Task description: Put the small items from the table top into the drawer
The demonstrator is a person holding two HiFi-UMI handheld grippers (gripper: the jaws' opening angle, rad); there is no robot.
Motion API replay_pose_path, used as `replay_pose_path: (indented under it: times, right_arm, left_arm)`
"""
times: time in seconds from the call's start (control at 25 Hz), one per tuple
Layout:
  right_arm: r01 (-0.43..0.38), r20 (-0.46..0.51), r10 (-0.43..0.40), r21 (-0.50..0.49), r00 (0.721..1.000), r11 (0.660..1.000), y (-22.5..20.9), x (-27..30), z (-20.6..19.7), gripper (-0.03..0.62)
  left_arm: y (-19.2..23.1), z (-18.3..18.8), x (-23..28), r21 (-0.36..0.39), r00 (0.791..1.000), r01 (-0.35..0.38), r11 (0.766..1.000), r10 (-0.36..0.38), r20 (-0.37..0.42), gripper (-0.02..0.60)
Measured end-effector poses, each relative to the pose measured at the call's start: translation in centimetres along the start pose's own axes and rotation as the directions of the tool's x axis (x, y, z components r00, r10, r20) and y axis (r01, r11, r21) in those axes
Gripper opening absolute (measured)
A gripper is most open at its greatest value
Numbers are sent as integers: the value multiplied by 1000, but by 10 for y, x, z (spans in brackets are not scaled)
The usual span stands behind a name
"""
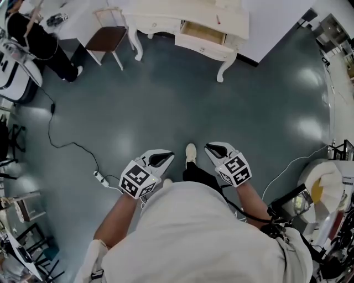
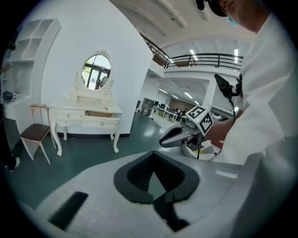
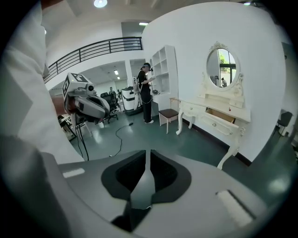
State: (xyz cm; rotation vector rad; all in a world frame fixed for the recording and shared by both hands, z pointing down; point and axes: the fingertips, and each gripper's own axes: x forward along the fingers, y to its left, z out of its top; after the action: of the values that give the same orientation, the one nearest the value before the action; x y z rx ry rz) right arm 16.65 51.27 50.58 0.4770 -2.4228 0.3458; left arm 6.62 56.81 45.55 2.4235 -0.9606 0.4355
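Left tongs (image 1: 167, 156): white, closed tip to tip, empty.
Right tongs (image 1: 209, 147): white, parted by a narrow slit, empty.
Pale wooden drawer (image 1: 202, 32): pulled open in the white carved table (image 1: 160, 12), well apart from both tongs.
Small red item (image 1: 217, 19): on the table top, behind the drawer.

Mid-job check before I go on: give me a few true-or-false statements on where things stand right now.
1. The drawer of the dressing table stands open. True.
2. The left gripper holds a small item. False: nothing is between its jaws.
3. A chair stands beside the dressing table. True.
4. Both grippers hang over the dressing table. False: the left gripper and the right gripper are over the floor, well short of it.
5. No one else is in view. False: another person stands at the head view's upper left.
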Motion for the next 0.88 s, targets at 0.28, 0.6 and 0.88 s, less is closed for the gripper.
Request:
replay_pose_path:
  times: [0.28, 0.6, 0.88]
  right_arm:
    - [-76, 20, 76, -27, 997, 997, -149, 40, 62, 54]
    - [-92, 4, 92, -31, 996, 995, -240, 72, 81, 46]
    - [-40, -4, 40, -13, 999, 999, -270, 113, 120, 41]
  left_arm:
    - [86, 102, 92, 5, 998, -63, 998, 63, -7, 2]
    - [136, 151, 140, -11, 994, -108, 994, 108, -2, 2]
    - [202, 172, 133, 3, 997, -75, 997, 75, 7, 2]
